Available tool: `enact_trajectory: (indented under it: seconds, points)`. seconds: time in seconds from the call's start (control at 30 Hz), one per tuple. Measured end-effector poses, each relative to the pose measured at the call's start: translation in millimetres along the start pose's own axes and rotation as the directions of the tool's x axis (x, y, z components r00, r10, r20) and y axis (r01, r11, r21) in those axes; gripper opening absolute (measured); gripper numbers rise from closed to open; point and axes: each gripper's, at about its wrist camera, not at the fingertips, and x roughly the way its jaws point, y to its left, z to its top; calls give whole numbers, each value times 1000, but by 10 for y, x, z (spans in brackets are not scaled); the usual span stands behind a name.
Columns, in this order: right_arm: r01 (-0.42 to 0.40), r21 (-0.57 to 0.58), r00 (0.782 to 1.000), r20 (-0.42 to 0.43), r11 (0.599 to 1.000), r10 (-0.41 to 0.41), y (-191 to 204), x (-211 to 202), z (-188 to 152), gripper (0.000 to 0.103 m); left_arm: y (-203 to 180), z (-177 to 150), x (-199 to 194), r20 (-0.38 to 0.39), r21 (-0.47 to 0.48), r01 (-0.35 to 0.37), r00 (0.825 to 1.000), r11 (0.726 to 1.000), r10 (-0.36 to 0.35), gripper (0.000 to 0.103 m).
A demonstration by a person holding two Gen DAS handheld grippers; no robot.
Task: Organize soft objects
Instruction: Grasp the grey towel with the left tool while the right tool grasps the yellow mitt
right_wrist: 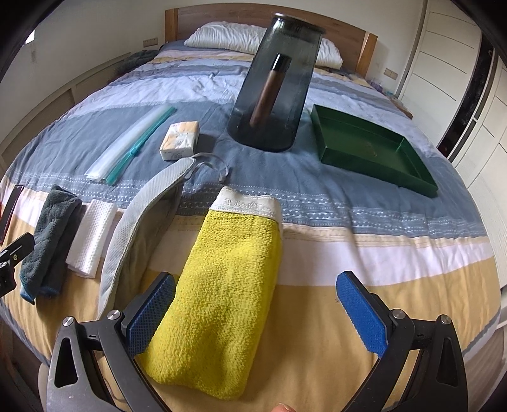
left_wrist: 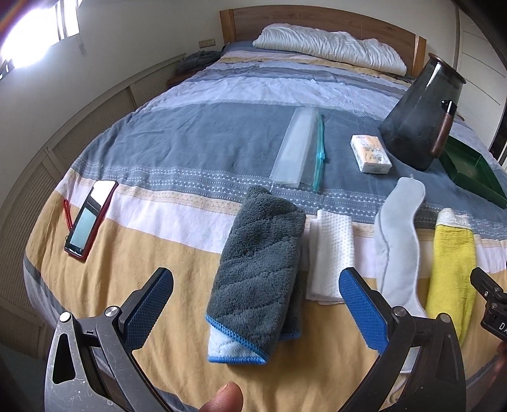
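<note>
both grippers hover spread wide, holding nothing: left gripper (left_wrist: 255,301) over the folded grey towel (left_wrist: 256,272), right gripper (right_wrist: 255,304) over the yellow mitt (right_wrist: 218,301). four soft items lie in a row along the yellow stripe: towel with blue hem, white waffle cloth (left_wrist: 331,256), pale grey eye mask (right_wrist: 139,228), fuzzy yellow mitt with white cuff. beyond them: clear zip pouch (left_wrist: 298,149), tissue pack (right_wrist: 180,139), dark glass jar (right_wrist: 275,88) with what may be a wooden-handled tool inside, green tray (right_wrist: 374,149). phone (left_wrist: 90,218) far left. striped bedspread (right_wrist: 380,247), white pillow (left_wrist: 329,47), wooden headboard (left_wrist: 317,22).
</note>
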Motion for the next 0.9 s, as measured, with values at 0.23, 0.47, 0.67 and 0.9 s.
enact_trajectory:
  seconds: [0.23,0.47,0.67,0.9]
  points:
    - [1,-11,1000,-21,1000,-1,59,156,23,103,67,-7,179,-40,-3,3,999,1000,-3,102]
    - [0,-18,999,-39,1000,-1,84,277,24,103,33,-11,374,-88,18,12,996,1000,-11,102]
    - [4,-17,998,-57,1000,-5,80,390,47,103,49,1,561,-131,28,-2,991,1000,6,102]
    - [-3,-22,998,-70,1000,2,116,485,57,103,-35,19,687,-161,102,21,987,995,-5,102]
